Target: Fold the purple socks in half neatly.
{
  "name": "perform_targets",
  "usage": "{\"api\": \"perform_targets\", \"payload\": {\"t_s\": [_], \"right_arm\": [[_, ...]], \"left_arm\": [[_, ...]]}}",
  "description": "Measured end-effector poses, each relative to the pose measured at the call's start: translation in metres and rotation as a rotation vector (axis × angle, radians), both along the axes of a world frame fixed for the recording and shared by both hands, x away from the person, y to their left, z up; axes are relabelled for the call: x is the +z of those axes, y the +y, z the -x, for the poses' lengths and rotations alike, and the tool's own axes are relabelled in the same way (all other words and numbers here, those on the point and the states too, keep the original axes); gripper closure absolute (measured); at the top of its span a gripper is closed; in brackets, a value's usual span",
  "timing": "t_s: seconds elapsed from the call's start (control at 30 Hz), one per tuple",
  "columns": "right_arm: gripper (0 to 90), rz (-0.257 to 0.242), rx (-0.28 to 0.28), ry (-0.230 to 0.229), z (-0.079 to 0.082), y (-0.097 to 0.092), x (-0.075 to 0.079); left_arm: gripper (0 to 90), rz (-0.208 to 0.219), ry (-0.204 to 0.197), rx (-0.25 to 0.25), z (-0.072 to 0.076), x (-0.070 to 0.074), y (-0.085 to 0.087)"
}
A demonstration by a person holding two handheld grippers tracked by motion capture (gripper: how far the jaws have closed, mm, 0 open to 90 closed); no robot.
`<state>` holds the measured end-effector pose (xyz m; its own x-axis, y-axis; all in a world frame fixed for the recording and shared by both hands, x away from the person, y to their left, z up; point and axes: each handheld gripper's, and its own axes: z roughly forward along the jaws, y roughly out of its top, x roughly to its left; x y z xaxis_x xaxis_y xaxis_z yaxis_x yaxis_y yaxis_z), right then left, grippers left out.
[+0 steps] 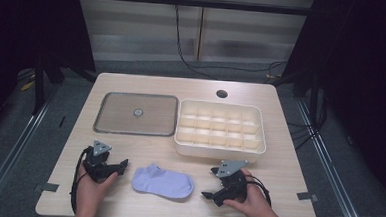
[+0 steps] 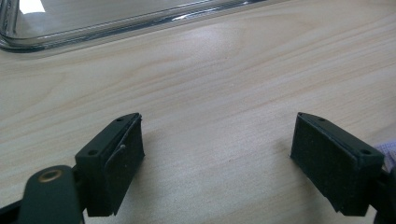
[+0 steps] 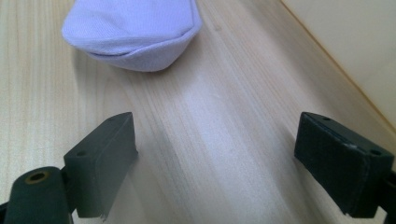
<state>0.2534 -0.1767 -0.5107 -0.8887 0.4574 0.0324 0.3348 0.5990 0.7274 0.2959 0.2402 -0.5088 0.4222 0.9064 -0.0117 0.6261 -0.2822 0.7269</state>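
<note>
Currently, status by item:

Sock (image 1: 162, 182): pale lilac, flat on table (image 1: 276, 193), near front edge, between both grippers, touching neither.
Long axis: roughly left to right across table, cuff end toward person's left, rounded toe toward person's right.
Left gripper (image 1: 123, 165): released, 2 jaws spread wide, nothing between them; resting just beside cuff end, jaws aimed toward sock.
Left gripper view: bare wood between pads; sliver of lilac fabric (image 2: 388, 150) at right edge, beside right jaw.
Right gripper (image 1: 209, 182): released, jaws fully apart, no object held; just beside toe end.
Right gripper view: toe of sock (image 3: 133, 32) straight ahead, clear of jaws, wood showing between.
Nearer hand: close to equal; left appears slightly nearer to its end.
Divided tray (image 1: 220, 149): cream, empty compartments, behind sock, toward right side.
Flat lid (image 1: 136, 114): clear, left of tray, well apart from sock.
Likely next move: each gripper inward along long axis to pinch 1 end.
</note>
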Motion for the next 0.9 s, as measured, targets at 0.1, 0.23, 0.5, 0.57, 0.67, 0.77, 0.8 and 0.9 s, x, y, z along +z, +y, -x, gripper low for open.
{"api": "perform_targets", "payload": {"t_s": [0.1, 0.23, 0.5, 0.57, 0.67, 0.77, 0.8, 0.9], "right_arm": [[12.0, -0.001, -0.001, 0.002, 0.0001, 0.0000, 0.0000], [12.0, -0.001, -0.001, 0.002, 0.0001, 0.0000, 0.0000], [12.0, -0.001, 0.000, 0.001, 0.0001, 0.0000, 0.0000], [12.0, -0.001, -0.001, 0.002, 0.0001, 0.0000, 0.0000], [12.3, -0.002, 0.000, -0.001, -0.0003, -0.0002, 0.0000], [13.3, -0.001, -0.014, 0.002, -0.0005, -0.0006, 0.0002], [13.7, -0.002, -0.018, 0.002, -0.0004, -0.0007, 0.0003], [14.3, -0.003, -0.022, 0.002, 0.0000, -0.0007, 0.0004]], "left_arm": [[16.5, 0.000, 0.000, -0.001, -0.0001, 0.0000, 0.0001], [16.2, -0.001, 0.000, -0.001, -0.0001, 0.0000, 0.0000], [15.9, -0.003, 0.001, -0.005, -0.0002, 0.0001, 0.0004], [15.9, -0.001, 0.000, -0.002, -0.0001, 0.0001, 0.0001], [16.1, 0.002, 0.001, 0.000, 0.0003, 0.0000, -0.0002], [16.8, 0.002, 0.003, 0.001, 0.0008, 0.0002, -0.0008], [17.2, 0.001, 0.004, -0.001, 0.0010, 0.0007, -0.0010], [22.7, 0.006, 0.024, -0.015, 0.0016, 0.0038, -0.0025]]}}
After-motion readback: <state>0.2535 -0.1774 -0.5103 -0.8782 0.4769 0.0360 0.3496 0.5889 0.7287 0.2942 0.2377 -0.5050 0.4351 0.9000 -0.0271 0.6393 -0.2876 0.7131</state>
